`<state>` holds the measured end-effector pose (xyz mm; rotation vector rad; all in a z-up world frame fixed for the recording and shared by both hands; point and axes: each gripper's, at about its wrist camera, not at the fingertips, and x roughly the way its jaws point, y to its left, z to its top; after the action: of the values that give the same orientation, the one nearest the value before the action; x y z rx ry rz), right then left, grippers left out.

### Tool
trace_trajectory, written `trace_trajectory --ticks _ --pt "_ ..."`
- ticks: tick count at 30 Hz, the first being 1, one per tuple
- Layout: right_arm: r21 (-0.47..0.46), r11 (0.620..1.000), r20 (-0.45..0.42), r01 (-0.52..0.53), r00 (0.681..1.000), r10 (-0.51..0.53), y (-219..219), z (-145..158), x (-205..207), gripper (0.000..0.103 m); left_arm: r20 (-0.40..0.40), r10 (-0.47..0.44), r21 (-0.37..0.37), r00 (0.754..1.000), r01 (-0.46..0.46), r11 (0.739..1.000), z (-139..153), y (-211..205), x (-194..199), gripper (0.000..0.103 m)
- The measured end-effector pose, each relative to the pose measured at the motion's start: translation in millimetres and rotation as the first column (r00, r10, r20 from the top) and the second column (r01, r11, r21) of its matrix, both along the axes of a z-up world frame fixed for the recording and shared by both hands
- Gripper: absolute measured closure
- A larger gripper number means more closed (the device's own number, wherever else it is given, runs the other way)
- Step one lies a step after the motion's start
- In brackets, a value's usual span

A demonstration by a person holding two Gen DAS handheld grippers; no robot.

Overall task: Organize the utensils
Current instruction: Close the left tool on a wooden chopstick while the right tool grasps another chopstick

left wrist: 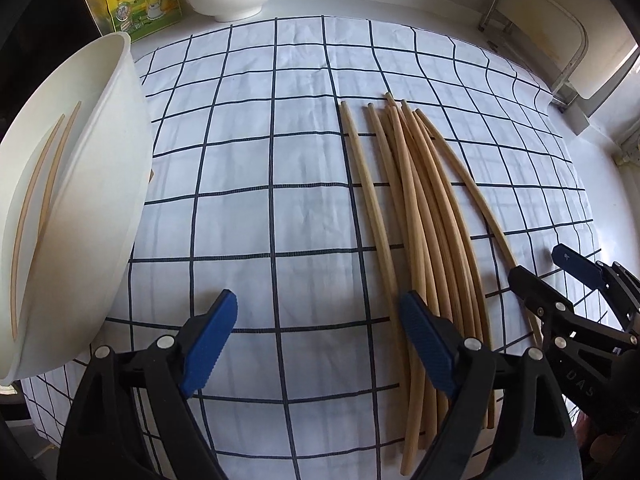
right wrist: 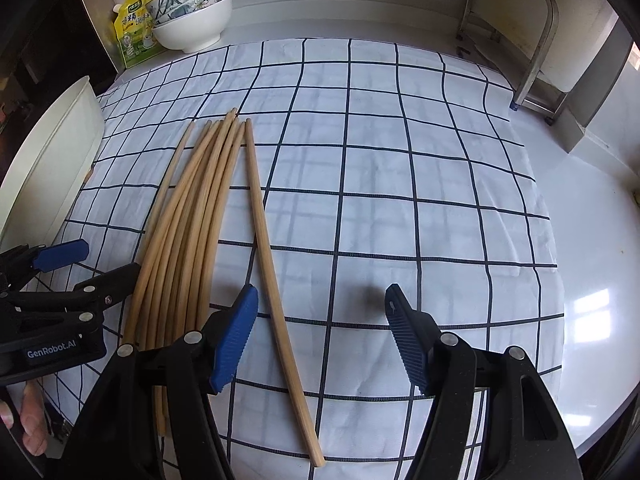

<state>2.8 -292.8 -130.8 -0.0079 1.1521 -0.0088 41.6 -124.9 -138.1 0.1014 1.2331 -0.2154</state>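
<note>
The chopsticks (right wrist: 192, 232) lie bundled on the checked cloth (right wrist: 400, 200), one apart nearer its middle. Both my left gripper (left wrist: 320, 344) and right gripper (right wrist: 320, 336) stand open, empty. I should pinch one stick squarely, then carry it to the white container (left wrist: 100, 200) at the cloth's left edge.

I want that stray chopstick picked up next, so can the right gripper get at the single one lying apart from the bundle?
Probably yes. The single chopstick lies alone on the checked cloth, between the open jaws of the right gripper, nearer its left finger. Nothing covers it; the bundle lies clear to its left.
</note>
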Motion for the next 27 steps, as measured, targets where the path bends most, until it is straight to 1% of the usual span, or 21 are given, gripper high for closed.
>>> trace_trajectory --ticks 2,5,6,12,15,17,18,19,20,21,22,23,24,25,27 --pt "-0.004 1.000 0.002 -0.006 1.000 0.006 2 -1 2 0.040 0.000 0.002 0.003 1.000 -0.002 1.000 -1 1 -1 0.020" --pt "-0.016 1.000 0.004 -0.012 1.000 0.013 4 -2 5 0.040 0.009 -0.017 0.039 1.000 0.016 0.999 -2 -2 -2 0.022" --pt "-0.021 1.000 0.005 -0.016 1.000 0.016 4 -3 6 0.040 0.010 -0.015 0.039 1.000 0.015 0.999 -3 -3 -2 0.022" --pt "-0.042 0.999 0.018 -0.033 0.999 0.033 8 -5 7 0.040 0.016 -0.009 0.043 1.000 0.008 0.999 -1 0 -3 0.031" --pt "-0.043 0.998 0.022 -0.046 0.999 0.047 9 -5 8 0.040 0.022 -0.012 0.040 1.000 0.011 0.999 0 0 -5 0.041" --pt "-0.040 0.997 0.027 -0.059 0.998 0.060 10 -5 8 0.044 0.026 -0.015 0.036 1.000 0.015 0.999 2 2 -4 0.056" --pt "-0.036 0.997 0.029 -0.067 0.997 0.068 11 -5 9 0.049 0.027 -0.020 0.034 0.999 0.019 0.999 3 2 -4 0.060" --pt "-0.032 0.997 0.031 -0.076 0.997 0.077 13 -5 9 0.054 0.027 -0.027 0.031 0.999 0.026 0.999 4 1 -4 0.068" --pt "-0.031 0.996 0.034 -0.084 0.996 0.085 16 -5 9 0.057 0.027 -0.033 0.030 0.999 0.032 0.999 4 0 -3 0.076" --pt "-0.032 0.995 0.035 -0.095 0.995 0.096 18 -4 9 0.064 0.027 -0.039 0.028 0.999 0.039 0.999 4 -2 -3 0.080" --pt "-0.030 0.994 0.035 -0.108 0.993 0.109 21 -4 10 0.074 0.027 -0.049 0.027 0.998 0.048 0.998 4 -4 -3 0.087" --pt "-0.029 0.992 0.034 -0.121 0.992 0.122 25 -4 10 0.080 0.024 -0.060 0.026 0.998 0.059 0.998 4 -6 -4 0.095" --pt "-0.032 0.991 0.031 -0.128 0.991 0.129 28 -4 11 0.094 0.023 -0.066 0.028 0.998 0.065 0.997 2 -10 -4 0.095" --pt "-0.038 0.991 0.026 -0.131 0.991 0.132 30 -4 13 0.096 0.019 -0.068 0.028 0.997 0.068 0.997 2 -11 -4 0.096" --pt "-0.020 0.992 0.017 -0.127 0.992 0.127 30 -4 16 0.096 0.006 -0.063 0.011 0.998 0.063 0.998 1 -10 -1 0.096"
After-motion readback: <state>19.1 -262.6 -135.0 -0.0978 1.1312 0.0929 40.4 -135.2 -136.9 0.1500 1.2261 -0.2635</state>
